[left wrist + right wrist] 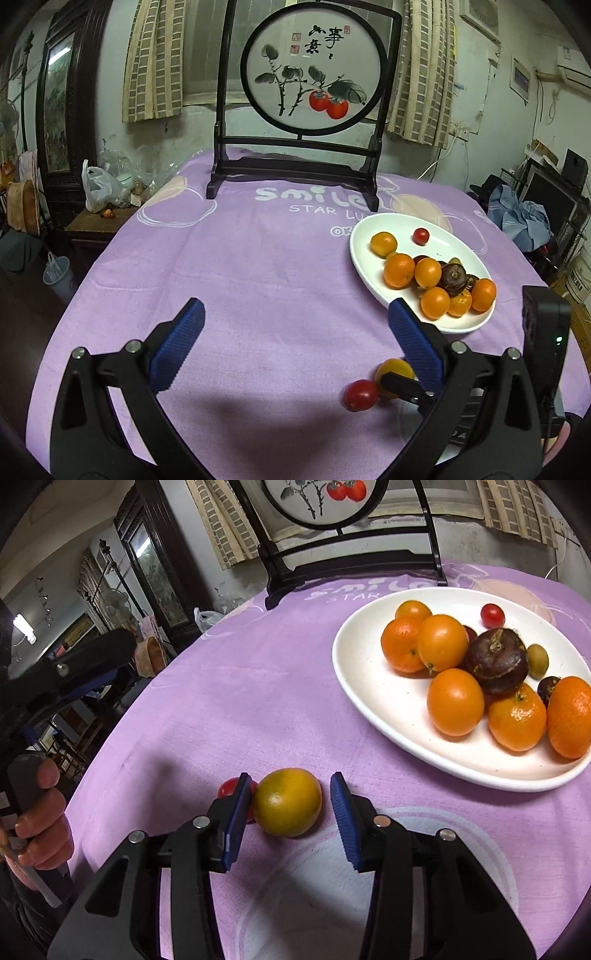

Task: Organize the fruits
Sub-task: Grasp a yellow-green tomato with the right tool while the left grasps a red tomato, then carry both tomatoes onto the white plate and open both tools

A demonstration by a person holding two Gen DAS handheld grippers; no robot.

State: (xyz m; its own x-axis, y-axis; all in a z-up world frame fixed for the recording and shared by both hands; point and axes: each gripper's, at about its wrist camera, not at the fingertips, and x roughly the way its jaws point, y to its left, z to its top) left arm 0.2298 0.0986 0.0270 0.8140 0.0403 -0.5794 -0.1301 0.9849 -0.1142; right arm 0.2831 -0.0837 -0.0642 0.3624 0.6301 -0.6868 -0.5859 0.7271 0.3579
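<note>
A yellow-green citrus fruit point(287, 802) lies on the purple tablecloth between the open jaws of my right gripper point(291, 794); the left pad is close to it, the right pad stands apart. A red cherry tomato point(228, 787) lies just left of it, partly hidden by the left finger. Both also show in the left wrist view: the citrus point(394, 369) and the tomato point(361, 395). A white oval plate point(373, 705) holds several oranges point(455, 702), a dark brown fruit point(496, 661) and a cherry tomato point(492, 615). My left gripper point(295, 325) is open and empty above the cloth.
A black-framed round painted screen point(314, 70) stands at the table's far edge. The plate sits at the right in the left wrist view point(369, 280). A low side table with a plastic bag point(98, 186) is beyond the table's left edge.
</note>
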